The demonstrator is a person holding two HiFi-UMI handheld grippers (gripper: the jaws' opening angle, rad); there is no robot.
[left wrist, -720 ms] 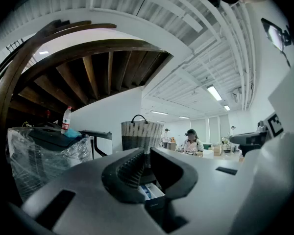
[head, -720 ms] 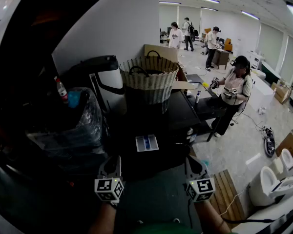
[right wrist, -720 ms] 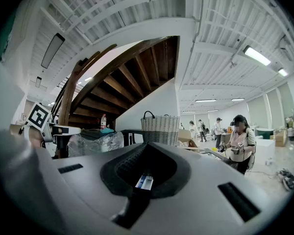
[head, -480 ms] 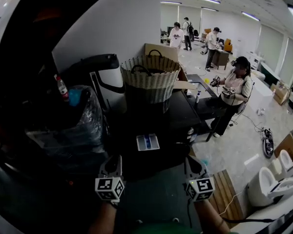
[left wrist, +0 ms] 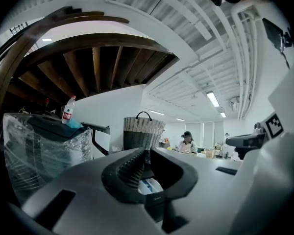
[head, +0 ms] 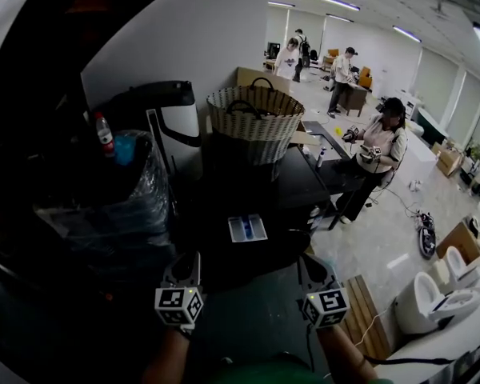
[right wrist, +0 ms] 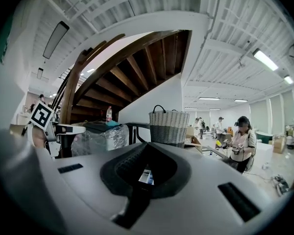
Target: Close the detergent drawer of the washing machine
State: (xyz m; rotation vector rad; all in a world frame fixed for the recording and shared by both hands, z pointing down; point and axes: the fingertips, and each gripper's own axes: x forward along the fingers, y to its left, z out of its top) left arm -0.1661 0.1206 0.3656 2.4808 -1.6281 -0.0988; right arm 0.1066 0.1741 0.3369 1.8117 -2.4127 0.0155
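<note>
My left claw (head: 184,264) and my right claw (head: 310,267) are both low in front of me, side by side and well apart. Each one is pinched closed, with the ribbed black tips touching. Neither claw has hold of anything. Each claw has a cube with black and white squares on it.

The detergent drawer (head: 247,228) is just past my claws, about midway between them. It sticks out of the dark washing machine (head: 224,184) and is open at the top. It is a small white box shape with a blue part in the middle. No claw is touching it.

Farther back, a big woven basket (head: 254,126) stands on the dark top. It is round and bumpy, pale at the top and darker lower down, with two dark curved handles. It is too dark inside to tell what is in it.

To the left is a lumpy thing in crinkly, shiny, clear plastic wrap (head: 112,206). A clear bottle (head: 104,133) with a red label stands upright on top of it, beside something blue.
</note>
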